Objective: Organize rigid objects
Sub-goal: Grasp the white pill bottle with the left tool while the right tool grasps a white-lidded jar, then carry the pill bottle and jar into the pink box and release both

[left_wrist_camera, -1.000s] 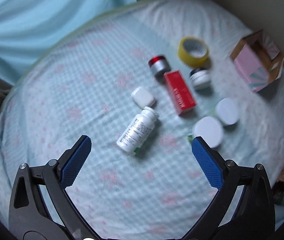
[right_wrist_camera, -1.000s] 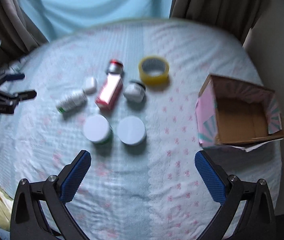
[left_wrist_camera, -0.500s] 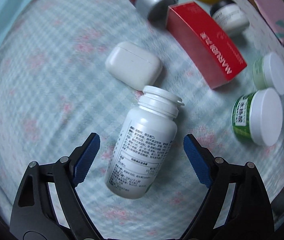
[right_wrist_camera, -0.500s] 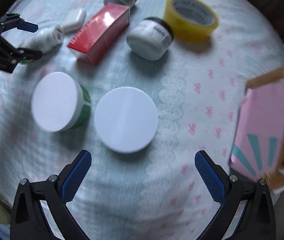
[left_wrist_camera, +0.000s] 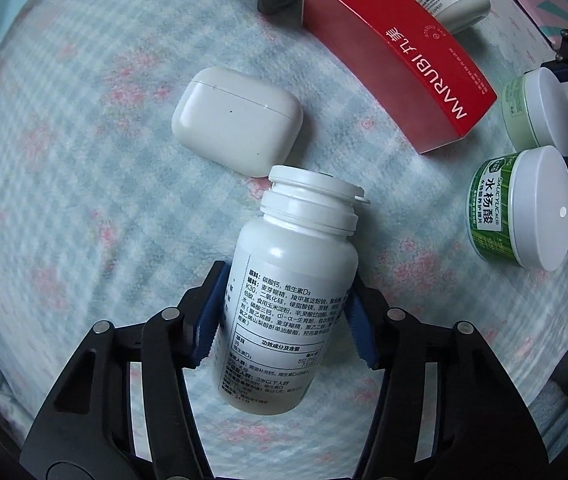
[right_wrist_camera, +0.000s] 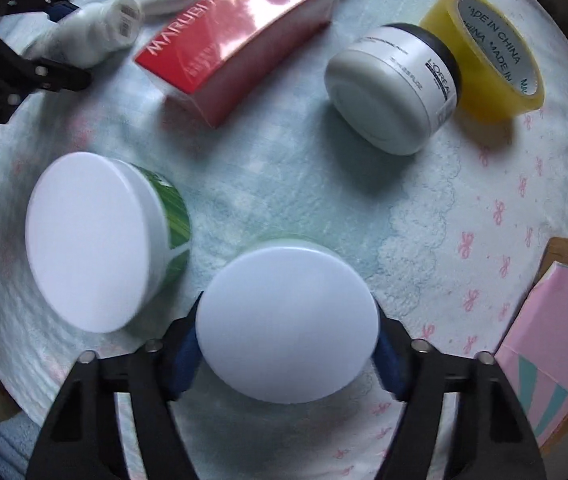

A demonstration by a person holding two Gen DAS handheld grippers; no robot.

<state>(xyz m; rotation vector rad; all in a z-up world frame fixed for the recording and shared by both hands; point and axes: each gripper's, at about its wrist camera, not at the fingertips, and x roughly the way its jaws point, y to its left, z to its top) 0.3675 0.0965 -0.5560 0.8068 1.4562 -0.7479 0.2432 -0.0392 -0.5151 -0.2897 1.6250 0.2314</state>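
A white pill bottle lies on its side on the pale blue bedspread. My left gripper points down over it, its jaws closing, and both blue pads touch the bottle's sides. A white-lidded jar stands upright under my right gripper. Those jaws are closing too, with the pads against the jar just below its lid. In the right wrist view the pill bottle shows far left inside the left gripper.
A white earbud case, a red box and a green-labelled jar lie close to the bottle. A white cream jar leans by a yellow tape roll. A pink cardboard box stands at the right.
Both grippers have dropped toward the bed and closed from wide open. The left now holds the pill bottle between its pads, and the right holds the white-lidded jar.
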